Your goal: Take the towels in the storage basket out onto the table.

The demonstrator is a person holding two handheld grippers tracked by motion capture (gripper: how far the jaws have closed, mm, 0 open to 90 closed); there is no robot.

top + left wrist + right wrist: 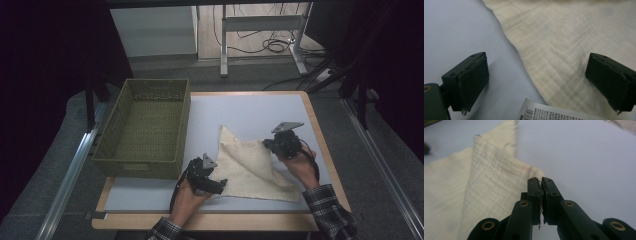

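A cream cloth (250,167) lies on the pale mat (260,107), partly folded over itself. My left gripper (216,186) is at the cloth's near left edge. In the left gripper view the left gripper (537,60) stands open, one jaw over the bare mat and the other over the cloth (574,37), pressing on nothing. A white printed tag (549,113) lies just before it. My right gripper (267,144) is at the cloth's right side. In the right gripper view the right gripper (541,180) is shut, its tips on the edge of the folded flap of cloth (486,182).
An olive woven basket (140,165) stands on the table's left side, with nothing inside it. The mat's far right part is bare. The wooden table edge (210,220) runs along the front, and desk legs and cables lie on the floor beyond.
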